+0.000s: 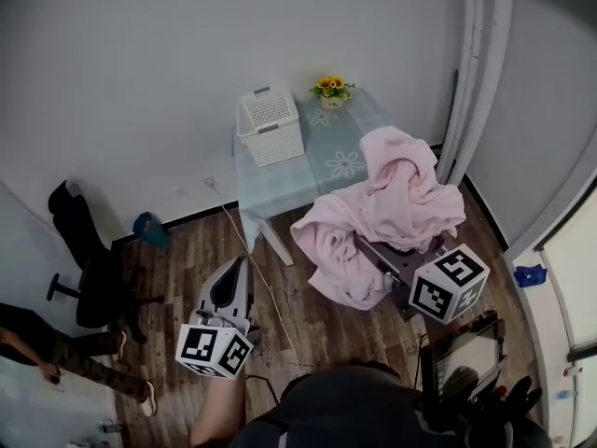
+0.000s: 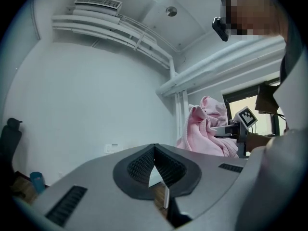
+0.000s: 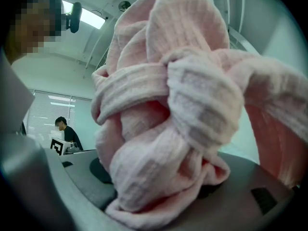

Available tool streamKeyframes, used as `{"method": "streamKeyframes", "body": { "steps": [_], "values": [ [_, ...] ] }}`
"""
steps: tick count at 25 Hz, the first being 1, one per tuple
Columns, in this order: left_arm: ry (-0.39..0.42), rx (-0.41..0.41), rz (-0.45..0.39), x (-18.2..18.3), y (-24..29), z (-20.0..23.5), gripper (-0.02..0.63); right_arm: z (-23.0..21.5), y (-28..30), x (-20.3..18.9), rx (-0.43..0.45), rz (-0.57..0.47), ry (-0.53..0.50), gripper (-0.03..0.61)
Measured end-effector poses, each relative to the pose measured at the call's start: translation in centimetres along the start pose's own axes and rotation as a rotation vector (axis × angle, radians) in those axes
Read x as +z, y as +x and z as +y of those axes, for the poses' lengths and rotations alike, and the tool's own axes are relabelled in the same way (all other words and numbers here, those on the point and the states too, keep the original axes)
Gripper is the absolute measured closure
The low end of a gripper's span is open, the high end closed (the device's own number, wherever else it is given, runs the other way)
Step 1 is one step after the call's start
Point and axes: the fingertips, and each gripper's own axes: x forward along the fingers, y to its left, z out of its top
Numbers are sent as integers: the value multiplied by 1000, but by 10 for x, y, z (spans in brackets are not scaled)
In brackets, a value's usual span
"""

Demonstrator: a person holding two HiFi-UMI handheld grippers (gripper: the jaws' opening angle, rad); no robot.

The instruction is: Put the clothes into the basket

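Note:
A bulky pink knitted garment point(image 1: 387, 208) hangs over the table's near right corner, bunched up and lifted by my right gripper point(image 1: 390, 258). In the right gripper view the pink garment point(image 3: 163, 129) fills the picture, wedged between the two jaws, which press on it. The white slatted basket point(image 1: 269, 124) stands empty on the table's far left part. My left gripper point(image 1: 233, 278) is low at the left, over the wooden floor, well short of the table. In its own view the left gripper point(image 2: 154, 153) has its pads meeting with nothing between them.
The small table point(image 1: 280, 189) has a pale blue flowered cloth and a pot of yellow flowers point(image 1: 330, 90) at the back. A black office chair point(image 1: 84, 259) and a person's legs point(image 1: 56, 357) are at the left. A cable point(image 1: 266, 287) runs across the floor. A dark screen point(image 1: 462, 357) is at the lower right.

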Motion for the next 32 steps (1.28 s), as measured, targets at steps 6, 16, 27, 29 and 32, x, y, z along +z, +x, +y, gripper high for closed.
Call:
{"method": "streamKeyframes", "body": {
  "steps": [6,16,27,29,32],
  "values": [
    [9,27,6,2,-6,2,611,-2,0,-6,13,6,11,247],
    [-9,55,22,-5,93,69,611,-78,105,-1,17,28,44,248],
    [24,-15,-121,28,-25,8,611,21,-9,28,-18,-67,-78,248],
    [24,-30,-142,30,-29,3,611,23,-15,30,-28,-76,-93,247],
    [22,-52,-168,31,-23,5,611,20,-11,32,-38,-95,-108,247]
  ]
}}
